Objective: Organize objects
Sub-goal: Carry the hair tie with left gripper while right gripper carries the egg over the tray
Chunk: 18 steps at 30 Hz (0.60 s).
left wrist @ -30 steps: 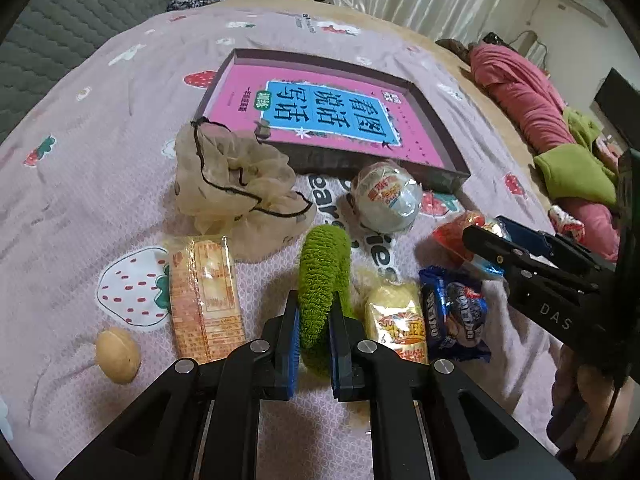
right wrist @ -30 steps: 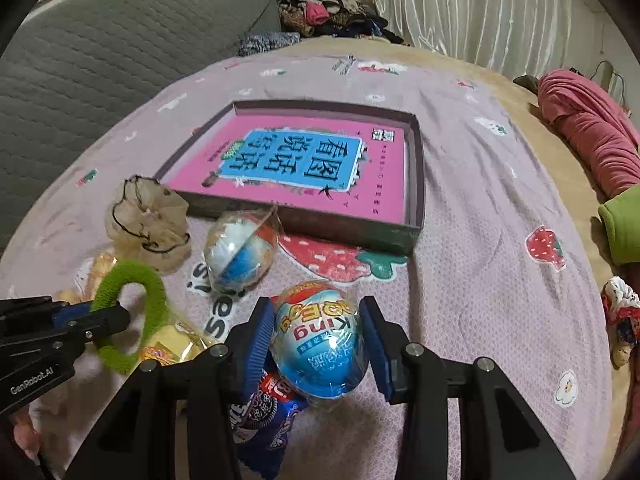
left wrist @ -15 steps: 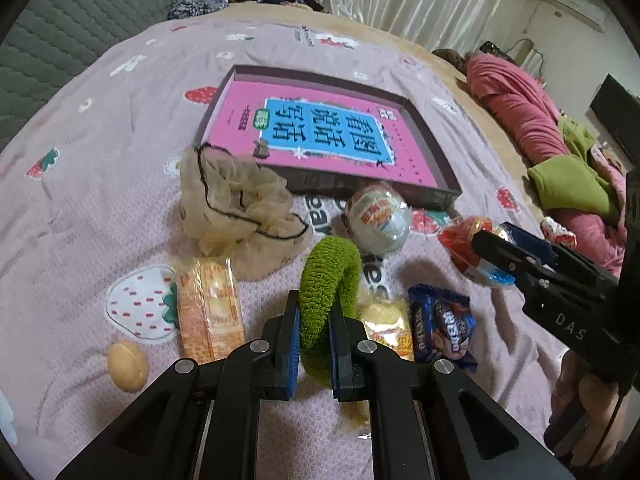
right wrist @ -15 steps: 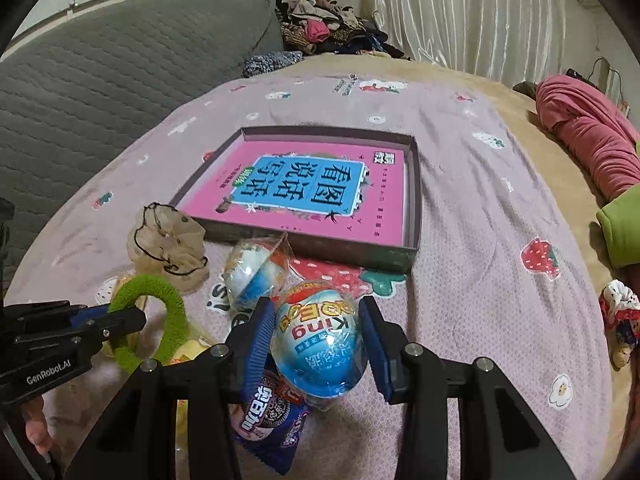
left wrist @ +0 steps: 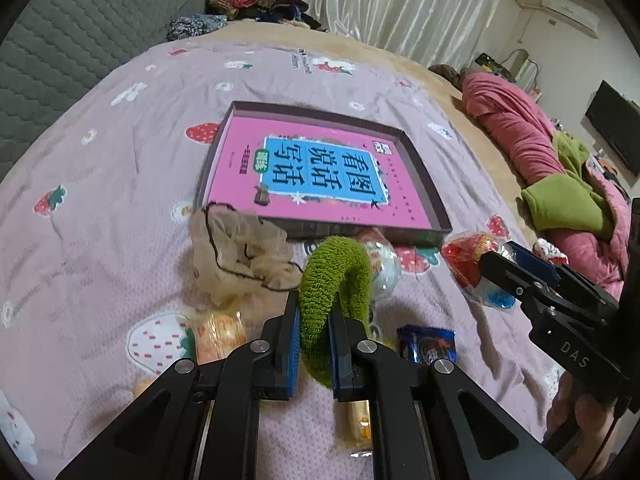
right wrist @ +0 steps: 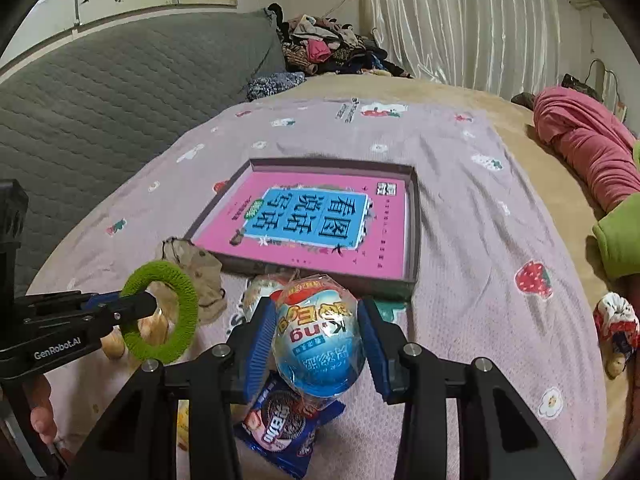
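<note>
The left gripper (left wrist: 313, 348) pinches the soft, light ring (left wrist: 332, 276) at its band – the right gripper (right wrist: 316, 344) clasps the slick foil egg (right wrist: 318, 340) across its middle.

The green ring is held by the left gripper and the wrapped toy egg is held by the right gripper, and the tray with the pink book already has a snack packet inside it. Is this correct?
Not quite. The left gripper does hold the green ring and the right gripper the wrapped toy egg, but the tray holds only the pink book. The right wrist view shows the snack packet on the bedspread.
</note>
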### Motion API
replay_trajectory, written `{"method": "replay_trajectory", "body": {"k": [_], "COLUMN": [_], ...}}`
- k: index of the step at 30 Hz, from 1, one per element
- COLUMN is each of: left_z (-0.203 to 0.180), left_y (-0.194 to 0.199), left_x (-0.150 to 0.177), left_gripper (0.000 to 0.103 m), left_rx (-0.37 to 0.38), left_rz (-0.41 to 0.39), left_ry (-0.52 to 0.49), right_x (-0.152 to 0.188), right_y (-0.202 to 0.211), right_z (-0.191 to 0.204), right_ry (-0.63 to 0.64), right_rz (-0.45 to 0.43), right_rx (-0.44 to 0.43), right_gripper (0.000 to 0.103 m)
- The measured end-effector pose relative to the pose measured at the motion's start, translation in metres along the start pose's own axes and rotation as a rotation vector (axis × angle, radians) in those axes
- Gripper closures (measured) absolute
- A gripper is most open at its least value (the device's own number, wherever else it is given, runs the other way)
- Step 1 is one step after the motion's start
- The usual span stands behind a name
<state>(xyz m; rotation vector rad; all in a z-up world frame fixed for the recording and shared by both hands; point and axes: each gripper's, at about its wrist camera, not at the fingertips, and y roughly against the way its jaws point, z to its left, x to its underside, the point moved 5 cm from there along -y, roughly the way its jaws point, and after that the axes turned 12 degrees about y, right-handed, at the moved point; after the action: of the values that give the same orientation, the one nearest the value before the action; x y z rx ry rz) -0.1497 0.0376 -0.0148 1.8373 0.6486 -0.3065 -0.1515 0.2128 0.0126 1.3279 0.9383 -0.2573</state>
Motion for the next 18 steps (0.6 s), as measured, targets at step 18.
{"method": "replay_trajectory", "body": {"k": [18], "left_z": [-0.007], "left_y": [-0.008], "left_x": [-0.093], "left_gripper": [0.091], "left_rx": [0.011], "left_rz": [-0.084], "left_ry": [0.012], "right_x": [-0.067], "right_y": [-0.027], "right_z": [-0.026], "right_ry": [-0.016], "right_rz": [-0.036], "right_rx": [0.031], "right_gripper": [0.060]}}
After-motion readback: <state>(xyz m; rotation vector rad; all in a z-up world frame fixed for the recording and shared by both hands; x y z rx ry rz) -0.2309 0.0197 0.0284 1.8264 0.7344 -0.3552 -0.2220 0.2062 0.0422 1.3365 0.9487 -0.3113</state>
